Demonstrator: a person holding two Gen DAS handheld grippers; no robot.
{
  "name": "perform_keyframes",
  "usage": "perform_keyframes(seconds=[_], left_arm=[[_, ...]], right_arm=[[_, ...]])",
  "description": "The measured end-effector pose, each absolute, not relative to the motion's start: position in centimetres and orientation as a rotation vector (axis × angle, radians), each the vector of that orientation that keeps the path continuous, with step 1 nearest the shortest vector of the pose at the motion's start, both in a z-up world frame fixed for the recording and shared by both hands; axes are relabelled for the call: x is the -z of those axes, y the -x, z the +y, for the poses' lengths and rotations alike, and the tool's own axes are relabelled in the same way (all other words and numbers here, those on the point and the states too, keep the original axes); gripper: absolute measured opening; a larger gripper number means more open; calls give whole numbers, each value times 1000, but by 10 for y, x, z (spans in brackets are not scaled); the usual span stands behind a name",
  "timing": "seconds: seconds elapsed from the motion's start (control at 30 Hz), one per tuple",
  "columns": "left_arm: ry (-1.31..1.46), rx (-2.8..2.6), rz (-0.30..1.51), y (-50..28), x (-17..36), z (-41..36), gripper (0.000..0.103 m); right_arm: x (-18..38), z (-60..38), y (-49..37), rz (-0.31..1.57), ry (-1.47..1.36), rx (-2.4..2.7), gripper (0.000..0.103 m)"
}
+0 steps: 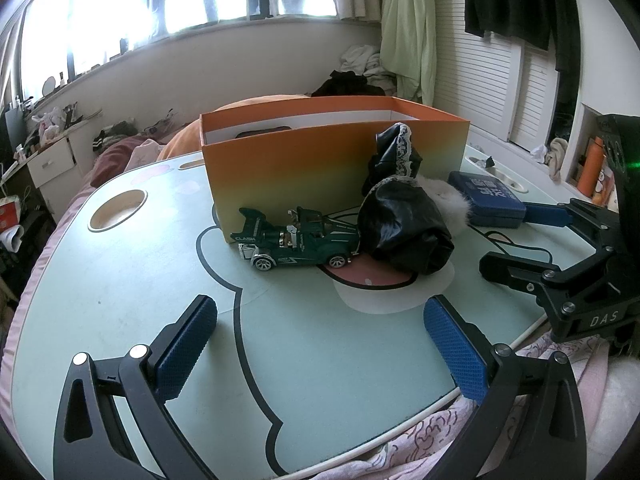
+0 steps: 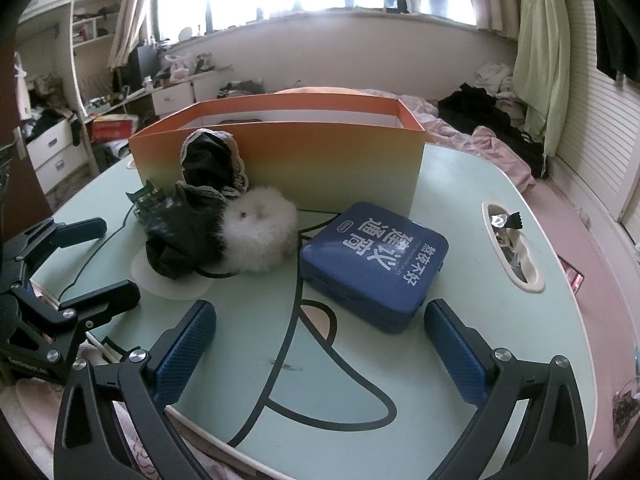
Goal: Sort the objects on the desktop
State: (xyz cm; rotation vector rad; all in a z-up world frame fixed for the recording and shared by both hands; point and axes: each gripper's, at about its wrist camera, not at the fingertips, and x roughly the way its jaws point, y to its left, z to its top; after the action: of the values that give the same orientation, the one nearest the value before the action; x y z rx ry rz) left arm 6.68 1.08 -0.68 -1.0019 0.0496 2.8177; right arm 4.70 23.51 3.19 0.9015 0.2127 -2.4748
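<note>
A green toy car (image 1: 294, 242) stands on the pale green table (image 1: 120, 280) in front of an open orange box (image 1: 332, 160). Right of it lies a black cloth item with lace trim and white fur (image 1: 404, 224), seen from the other side too (image 2: 224, 220). A blue tin (image 2: 374, 266) with white lettering lies in front of the box (image 2: 280, 156). My left gripper (image 1: 320, 344) is open over bare table, short of the car. My right gripper (image 2: 320, 352) is open, with nothing between its fingers, just short of the tin.
The table has a round cup hole (image 1: 116, 210) at its left and a slot (image 2: 512, 248) with small items at its right. A bed with clothes lies behind the box. Drawers and clutter stand at the left wall.
</note>
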Motion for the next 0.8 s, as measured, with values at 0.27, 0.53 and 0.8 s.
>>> perform_keyframes(seconds=[0.27,0.53,0.8], left_arm=[[1002,-2818,49,-67,7,10,103],[1002,-2818,49,-67,7,10,103],[1001,-2818,49,-67,7,9,103]], right_arm=[[-32,235,-48,213,-902,2476,103],[-32,236,-49,213,-901,2476,103],[-31,237,-50,213,-901,2476,103]])
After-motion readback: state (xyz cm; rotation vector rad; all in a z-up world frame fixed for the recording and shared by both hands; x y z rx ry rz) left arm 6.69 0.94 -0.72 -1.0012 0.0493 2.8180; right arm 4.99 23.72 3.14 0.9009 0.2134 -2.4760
